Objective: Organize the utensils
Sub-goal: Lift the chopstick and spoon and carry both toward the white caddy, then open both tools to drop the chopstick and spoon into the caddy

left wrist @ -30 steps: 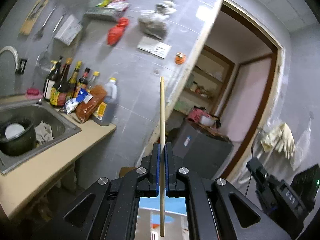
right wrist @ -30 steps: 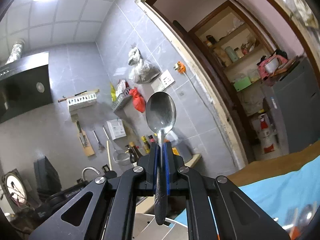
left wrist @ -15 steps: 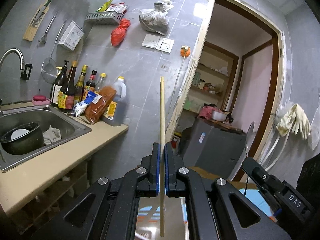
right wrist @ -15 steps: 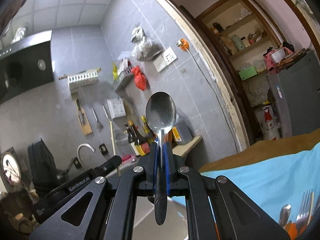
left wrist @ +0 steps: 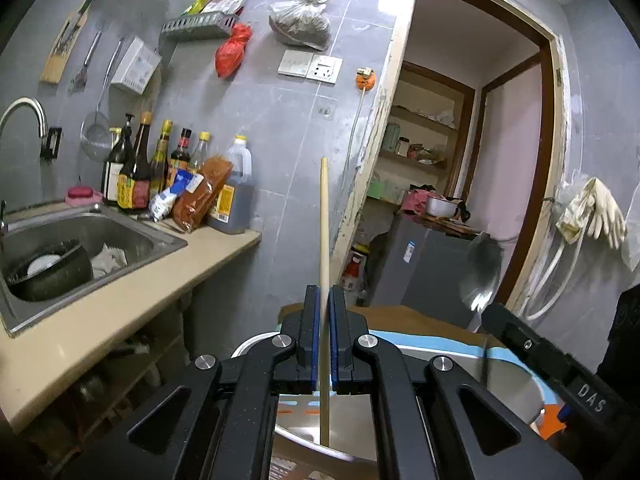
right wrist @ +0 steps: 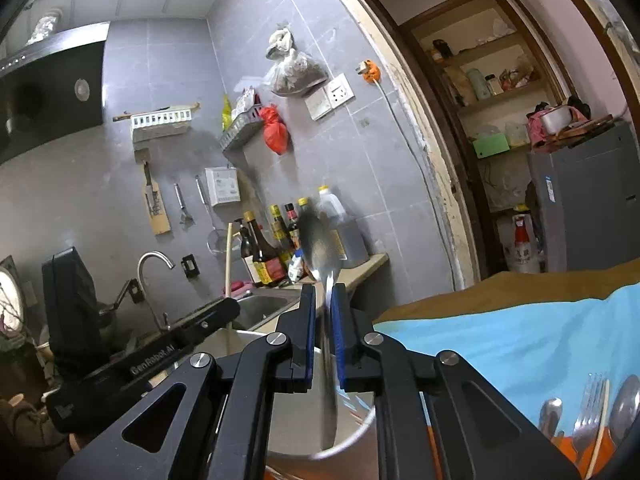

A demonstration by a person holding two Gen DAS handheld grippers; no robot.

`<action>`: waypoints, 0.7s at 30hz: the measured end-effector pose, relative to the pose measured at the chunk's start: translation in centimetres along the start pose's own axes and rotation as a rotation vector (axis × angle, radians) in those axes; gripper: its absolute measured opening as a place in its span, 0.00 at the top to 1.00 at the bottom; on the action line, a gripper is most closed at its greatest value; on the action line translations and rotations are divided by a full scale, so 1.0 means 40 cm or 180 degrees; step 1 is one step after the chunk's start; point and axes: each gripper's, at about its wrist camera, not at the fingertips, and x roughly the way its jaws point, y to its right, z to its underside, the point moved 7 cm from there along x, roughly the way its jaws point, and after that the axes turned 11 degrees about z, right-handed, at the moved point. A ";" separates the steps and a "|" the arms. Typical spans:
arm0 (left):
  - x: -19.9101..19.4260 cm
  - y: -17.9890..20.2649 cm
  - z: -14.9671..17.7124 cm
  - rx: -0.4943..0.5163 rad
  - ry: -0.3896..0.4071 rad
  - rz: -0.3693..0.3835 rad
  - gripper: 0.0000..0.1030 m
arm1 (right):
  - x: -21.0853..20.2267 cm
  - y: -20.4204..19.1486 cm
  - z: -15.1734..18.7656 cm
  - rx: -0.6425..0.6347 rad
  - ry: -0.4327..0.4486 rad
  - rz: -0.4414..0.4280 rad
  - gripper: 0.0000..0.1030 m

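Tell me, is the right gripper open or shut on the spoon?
Open. The right gripper has its blue pads apart, with gaps beside the blurred spoon, whose handle hangs down over the metal container.

A steel sink (left wrist: 120, 228) is sunk into the beige surface (left wrist: 132, 300), with a dark pot (left wrist: 52, 276) sitting inside it. Sauce bottles (left wrist: 136, 168) crowd the surface's back edge against the grey tiled wall, beside an oil jug (left wrist: 236, 196). A red bag (left wrist: 232, 50) hangs on the wall above, and pale gloves (left wrist: 596, 212) hang right of the doorway.
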 end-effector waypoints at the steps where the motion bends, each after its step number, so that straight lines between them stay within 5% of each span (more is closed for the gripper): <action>1: -0.002 0.000 0.001 -0.0017 -0.0013 0.0012 0.98 | -0.002 0.001 0.001 -0.0005 -0.0008 -0.0002 0.92; 7: -0.018 0.004 -0.003 -0.0142 -0.0105 0.0090 0.96 | -0.018 -0.002 -0.001 0.0000 -0.0048 0.0006 0.90; 15: -0.041 0.044 -0.036 -0.0128 -0.0189 0.0141 0.81 | -0.070 0.014 -0.062 0.0044 0.0036 0.0155 0.78; 17: -0.046 0.063 -0.049 -0.0132 -0.0212 0.0149 0.70 | -0.091 0.029 -0.085 0.0046 0.0061 0.0257 0.74; 21: -0.058 0.116 -0.076 -0.0097 -0.0213 0.0175 0.54 | -0.139 0.074 -0.123 0.0109 0.0082 0.0440 0.50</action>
